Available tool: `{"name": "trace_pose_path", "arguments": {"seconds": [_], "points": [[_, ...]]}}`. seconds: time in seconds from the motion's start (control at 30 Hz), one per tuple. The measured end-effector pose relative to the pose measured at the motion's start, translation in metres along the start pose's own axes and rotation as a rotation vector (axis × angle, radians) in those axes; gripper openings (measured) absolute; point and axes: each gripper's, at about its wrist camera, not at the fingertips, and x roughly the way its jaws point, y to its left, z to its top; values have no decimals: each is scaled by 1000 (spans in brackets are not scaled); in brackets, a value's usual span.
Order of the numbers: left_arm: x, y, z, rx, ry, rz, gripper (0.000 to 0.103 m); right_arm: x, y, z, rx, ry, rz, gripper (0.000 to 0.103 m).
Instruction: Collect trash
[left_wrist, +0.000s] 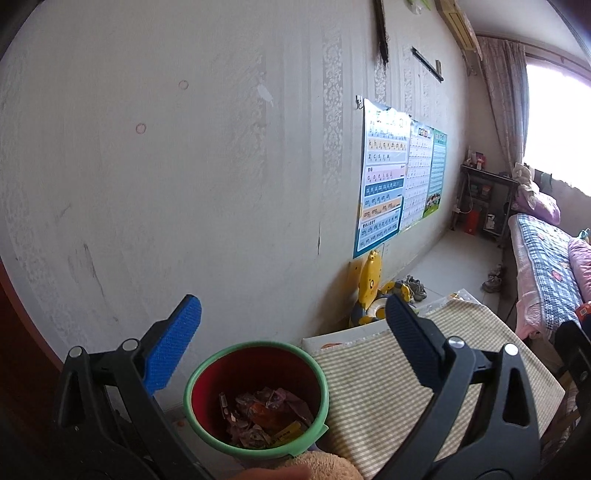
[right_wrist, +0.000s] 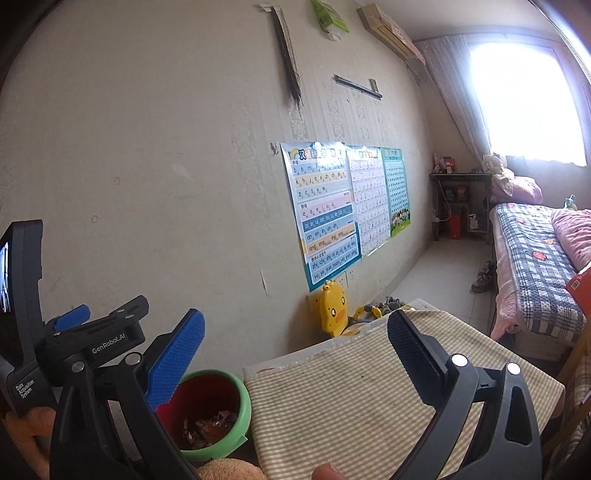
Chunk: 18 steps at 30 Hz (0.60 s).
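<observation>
Wall (left_wrist: 184, 184) fills most of both views, posters (right_wrist: 325, 210) hanging on it toward the right, bed (right_wrist: 532, 266) far right under a bright window. Table (right_wrist: 351, 406) with striped cloth sits near, right of centre, bare as far as it shows; no loose wrappers visible on it. A yellow duck toy (right_wrist: 334, 308) stands on the floor past the table's far edge, against the wall.

Trash bin (left_wrist: 256, 398), red inside with a green rim, stands on the floor just left of the table, close to the wall. It holds a pile of crumpled wrappers (left_wrist: 264, 415) at the bottom, well below the rim.

Left tool (left_wrist: 291, 325) hangs above the bin, fingers spread wide, nothing between them. Right tool (right_wrist: 295, 332) is over the table's near-left part, also spread wide and empty; the left tool's body shows at its left.

Judgement: collecting looks mostly or fully done, trash already in the bin, both tools free. Left, if anything: pieces outside these views, can't tell. A fuzzy tan thing (left_wrist: 317, 467) at the near edge is unclear.
</observation>
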Motion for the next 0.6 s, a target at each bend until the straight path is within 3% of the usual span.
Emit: {"name": "trace_pose_path", "arguments": {"seconds": [0.6], "points": [[6, 3, -3, -8, 37, 10, 98, 9, 0, -5, 3, 32, -13, 96]]}}
